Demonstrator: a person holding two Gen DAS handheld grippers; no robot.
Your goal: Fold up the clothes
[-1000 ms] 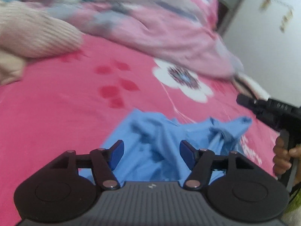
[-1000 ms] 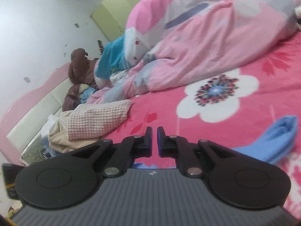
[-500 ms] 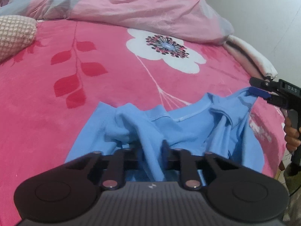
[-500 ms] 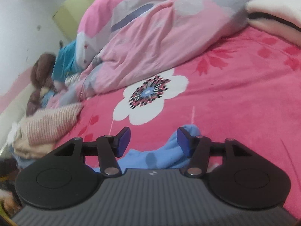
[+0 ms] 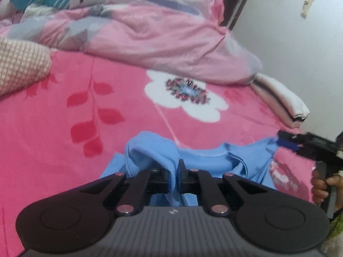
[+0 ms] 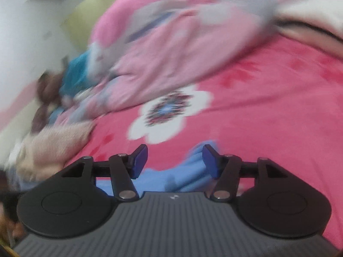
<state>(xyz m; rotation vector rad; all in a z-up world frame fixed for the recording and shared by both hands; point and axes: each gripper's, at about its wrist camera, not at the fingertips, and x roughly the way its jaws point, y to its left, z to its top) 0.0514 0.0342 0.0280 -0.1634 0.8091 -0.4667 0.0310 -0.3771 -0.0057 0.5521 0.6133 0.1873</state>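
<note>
Left gripper (image 5: pixel 174 178) is pinching a raised fold of the blue shirt (image 5: pixel 205 160), which is lying crumpled on the pink floral bedspread (image 5: pixel 64 128). Right gripper (image 6: pixel 174 160) is hanging spread wide over the shirt's far corner, gripping nothing.

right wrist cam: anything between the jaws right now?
Right gripper is open, nothing clamped. In the right wrist view, only the blue shirt and pink bedsheet lie beneath the gap.

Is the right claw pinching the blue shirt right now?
No, the right claw is wide open, with the blue shirt lying between and below its fingers, not squeezed by them.
</note>
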